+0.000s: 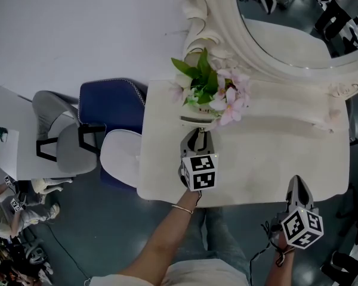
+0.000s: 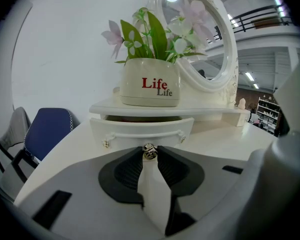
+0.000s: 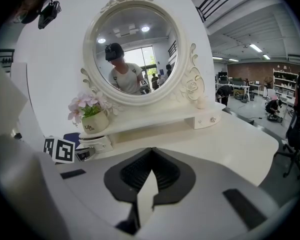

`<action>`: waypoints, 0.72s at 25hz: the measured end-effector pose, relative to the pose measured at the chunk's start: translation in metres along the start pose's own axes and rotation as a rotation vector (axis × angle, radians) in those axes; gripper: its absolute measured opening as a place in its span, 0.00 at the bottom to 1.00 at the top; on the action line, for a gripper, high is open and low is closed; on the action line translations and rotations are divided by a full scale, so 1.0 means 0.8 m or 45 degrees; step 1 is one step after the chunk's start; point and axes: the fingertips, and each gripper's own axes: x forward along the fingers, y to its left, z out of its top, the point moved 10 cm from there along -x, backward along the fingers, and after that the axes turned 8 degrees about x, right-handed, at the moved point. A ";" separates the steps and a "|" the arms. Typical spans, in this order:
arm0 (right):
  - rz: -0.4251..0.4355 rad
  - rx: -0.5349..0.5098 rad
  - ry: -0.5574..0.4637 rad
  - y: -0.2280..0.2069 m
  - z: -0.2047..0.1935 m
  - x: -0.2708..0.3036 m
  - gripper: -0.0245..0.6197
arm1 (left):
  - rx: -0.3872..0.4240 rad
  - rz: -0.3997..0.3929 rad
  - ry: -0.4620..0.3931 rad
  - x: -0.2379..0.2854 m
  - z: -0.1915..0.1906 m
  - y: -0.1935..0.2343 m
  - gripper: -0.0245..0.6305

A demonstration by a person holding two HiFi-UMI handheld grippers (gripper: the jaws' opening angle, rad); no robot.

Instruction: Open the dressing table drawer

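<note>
White glossy tabletop (image 1: 274,159); left fingers (image 2: 129,173) pinch round metal drawer knob (image 2: 149,152); right fingers (image 3: 166,174) together.

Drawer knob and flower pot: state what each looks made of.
The drawer knob: likely metal, shiny and silvery with bright glints. The flower pot: probably glazed ceramic, cream, smooth, with a soft sheen and printed lettering; could be plastic.
</note>
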 end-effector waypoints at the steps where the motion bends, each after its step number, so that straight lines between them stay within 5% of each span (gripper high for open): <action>1: 0.001 -0.001 0.001 0.000 0.000 0.000 0.05 | 0.000 -0.001 -0.001 0.000 0.000 0.000 0.20; 18: 0.020 -0.010 0.013 0.002 0.002 0.006 0.05 | -0.010 -0.006 0.012 -0.008 -0.003 -0.002 0.20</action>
